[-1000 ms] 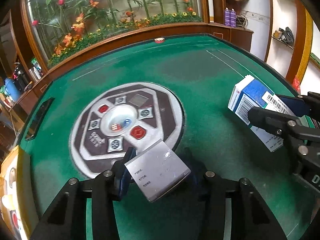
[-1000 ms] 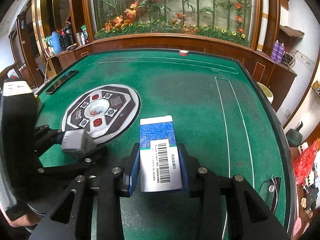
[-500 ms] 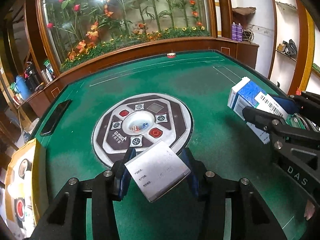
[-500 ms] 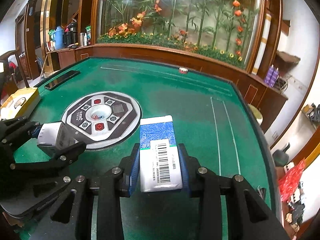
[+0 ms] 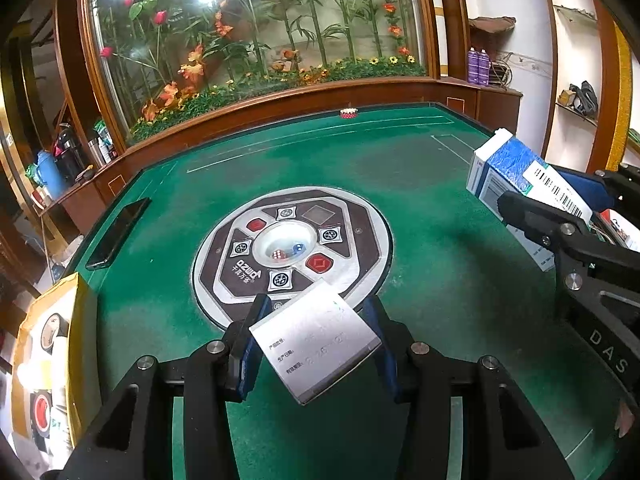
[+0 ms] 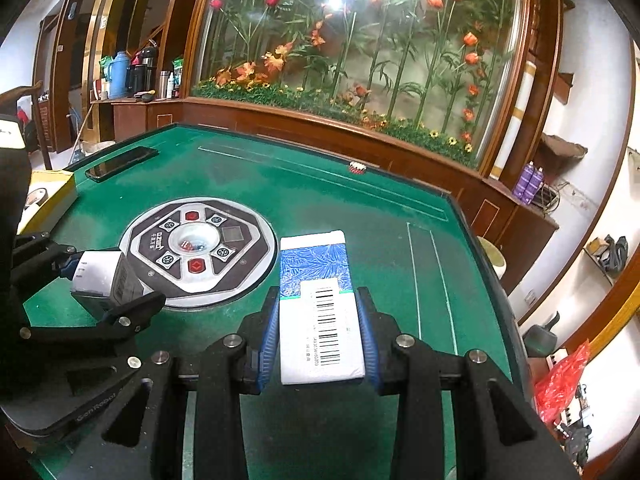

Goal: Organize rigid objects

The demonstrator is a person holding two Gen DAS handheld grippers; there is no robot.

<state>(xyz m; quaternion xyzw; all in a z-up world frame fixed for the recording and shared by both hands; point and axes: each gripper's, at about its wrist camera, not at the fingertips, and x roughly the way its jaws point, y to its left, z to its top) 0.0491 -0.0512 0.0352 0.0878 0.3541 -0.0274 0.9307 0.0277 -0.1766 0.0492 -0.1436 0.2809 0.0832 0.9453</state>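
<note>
My left gripper [image 5: 316, 340] is shut on a small silver-grey box [image 5: 316, 340] with printed text, held tilted above the green table [image 5: 400, 168]. In the right wrist view the same silver-grey box [image 6: 102, 278] shows at the left in the left gripper [image 6: 96, 284]. My right gripper [image 6: 320, 332] is shut on a blue-and-white box [image 6: 320, 304] with a barcode label, lifted off the felt. The blue-and-white box [image 5: 516, 176] and the right gripper [image 5: 560, 208] also appear at the right edge of the left wrist view.
A round control panel [image 5: 292, 248] with dice sits in the table's middle. A black phone [image 5: 118, 232] lies at the left edge, a yellow carton [image 5: 48, 360] beside it at the near left. A small red-and-white piece [image 5: 348, 113] rests at the far rim. Wooden cabinets surround the table.
Both grippers have risen and tilted up with their boxes still held, so more of the far wall shows. The right gripper has also rolled.
</note>
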